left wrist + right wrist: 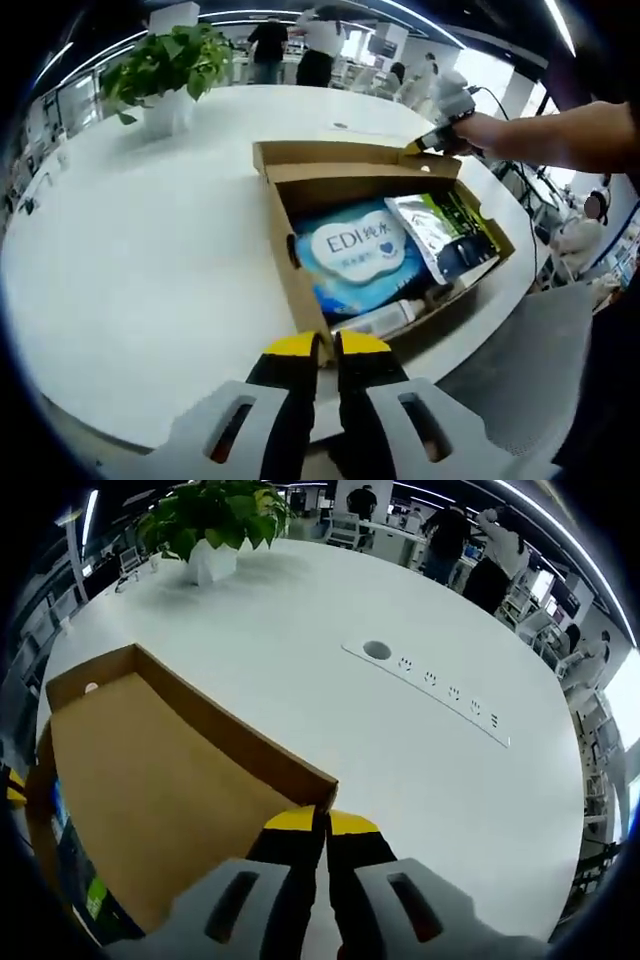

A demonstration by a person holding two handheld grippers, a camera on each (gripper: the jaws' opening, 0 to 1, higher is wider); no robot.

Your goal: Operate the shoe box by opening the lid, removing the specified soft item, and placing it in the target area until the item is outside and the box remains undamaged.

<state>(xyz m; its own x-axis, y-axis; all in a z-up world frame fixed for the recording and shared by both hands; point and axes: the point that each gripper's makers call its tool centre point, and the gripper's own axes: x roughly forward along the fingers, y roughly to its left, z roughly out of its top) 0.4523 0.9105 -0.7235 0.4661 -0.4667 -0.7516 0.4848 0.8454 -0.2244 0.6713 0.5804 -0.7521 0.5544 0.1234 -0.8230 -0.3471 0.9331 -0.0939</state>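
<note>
A brown cardboard shoe box lies open on the white round table. Inside it are a blue EDI wipes pack, a silver and green pouch and a white tube. My left gripper is shut on the box's near corner. The lid stands raised at the far side, where my right gripper holds its corner with a person's arm behind it. In the right gripper view my right gripper is shut on the lid's edge corner.
A potted plant stands at the table's far side. A socket strip is set into the tabletop beyond the lid. A grey chair sits by the table's near right edge. People stand in the background.
</note>
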